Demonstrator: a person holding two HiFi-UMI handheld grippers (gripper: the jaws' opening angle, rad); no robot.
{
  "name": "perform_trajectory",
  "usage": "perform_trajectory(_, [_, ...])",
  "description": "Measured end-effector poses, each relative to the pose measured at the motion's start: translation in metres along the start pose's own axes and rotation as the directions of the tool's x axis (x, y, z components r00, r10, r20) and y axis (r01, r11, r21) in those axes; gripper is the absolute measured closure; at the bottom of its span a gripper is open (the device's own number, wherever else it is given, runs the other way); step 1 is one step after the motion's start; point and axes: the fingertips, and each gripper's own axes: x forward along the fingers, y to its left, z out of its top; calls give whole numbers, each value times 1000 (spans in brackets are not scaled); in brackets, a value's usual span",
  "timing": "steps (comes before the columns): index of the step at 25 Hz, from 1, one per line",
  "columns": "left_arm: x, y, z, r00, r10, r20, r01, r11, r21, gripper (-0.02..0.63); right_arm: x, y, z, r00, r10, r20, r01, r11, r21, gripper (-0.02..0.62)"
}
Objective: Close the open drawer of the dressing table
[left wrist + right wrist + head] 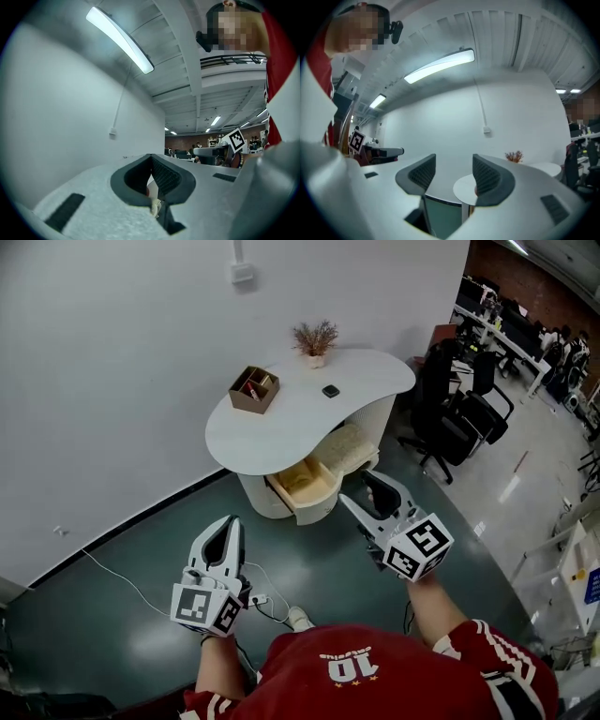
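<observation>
The white dressing table [300, 418] stands against the wall ahead. Its pale wooden drawer [305, 482] is pulled out toward me at the front. My left gripper [231, 522] is held over the green floor, short of the table and left of the drawer, with its jaws shut and nothing in them. In the left gripper view the left gripper [151, 158] points at the bare wall. My right gripper [362, 486] stands open and empty just right of the drawer, apart from it. In the right gripper view the tabletop edge [464, 188] shows between the jaws of the right gripper [452, 171].
On the table sit a wooden box [254, 389], a dried plant [315, 338] and a small dark object [331, 391]. A cream fluffy stool [352, 446] is tucked under it. Black office chairs [459, 418] stand to the right. A white cable [122, 577] lies on the floor.
</observation>
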Motion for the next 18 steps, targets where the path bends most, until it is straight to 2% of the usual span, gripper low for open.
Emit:
perform_trajectory(3, [9,11,-7,1000,-5,-8,5,1000,-8,601,7,-7,-10,999,-28,-33,27,999,-30,357])
perform_trajectory(7, [28,14,-26,998,-50,-37,49,999,-10,601,12,-25,-36,992,-79,-95,81,997,11,359])
perform_trajectory(9, [41,16,-33,995,-81,-51,81,997,-11,601,18,-36,-50,986,-109,-129,112,993,23,361])
perform_trajectory(12, [55,20,-41,991,-114,-65,114,993,-6,601,26,-47,-74,974,-144,-175,145,989,-8,364])
perform_trajectory(18, [76,27,-60,979,-179,-100,178,984,-15,601,39,-66,-129,948,-184,-261,181,983,-34,365])
